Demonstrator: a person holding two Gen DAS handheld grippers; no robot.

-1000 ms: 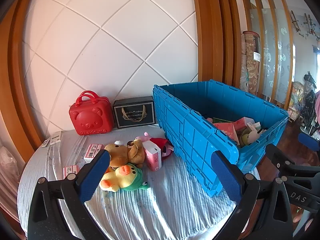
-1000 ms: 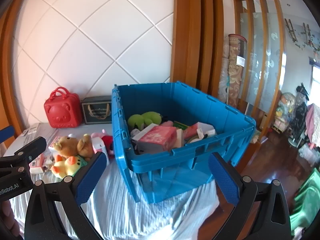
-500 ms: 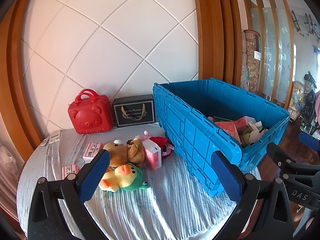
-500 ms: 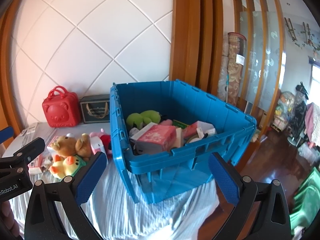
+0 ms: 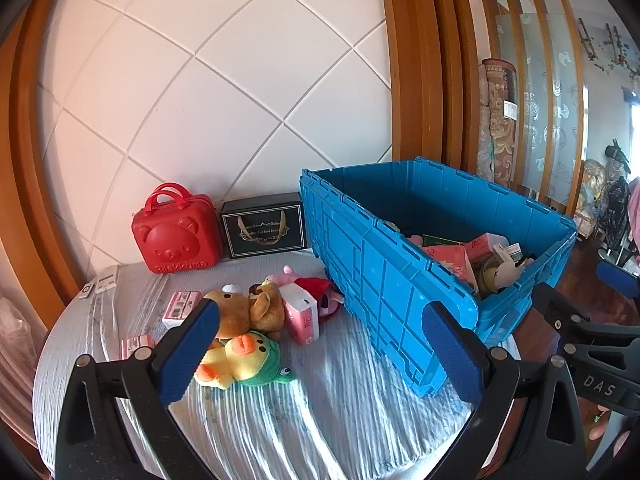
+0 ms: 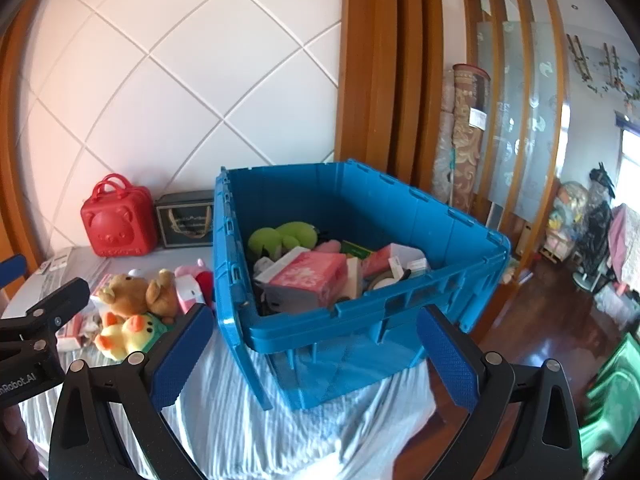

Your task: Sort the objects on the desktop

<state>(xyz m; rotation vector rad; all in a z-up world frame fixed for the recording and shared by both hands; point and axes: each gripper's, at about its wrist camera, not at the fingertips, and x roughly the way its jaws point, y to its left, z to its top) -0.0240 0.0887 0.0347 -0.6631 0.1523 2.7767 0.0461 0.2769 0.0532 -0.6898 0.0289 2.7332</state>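
White diamond-panelled wall and wood trim stand behind a tabletop (image 5: pixel 320 420) draped in pale striped cloth. Left tongs (image 5: pixel 320 354) hang wide apart and empty above the cloth; just beyond them lie a yellow duck plush (image 5: pixel 240 362), a brown bear plush (image 5: pixel 244 312) and a pink box (image 5: pixel 302 314). Right tongs (image 6: pixel 316 360) are likewise spread and empty, facing a blue crate (image 6: pixel 360 320) partly filled with boxes and a green plush (image 6: pixel 284 236). A red bear case (image 5: pixel 176 236) stands against the wall.
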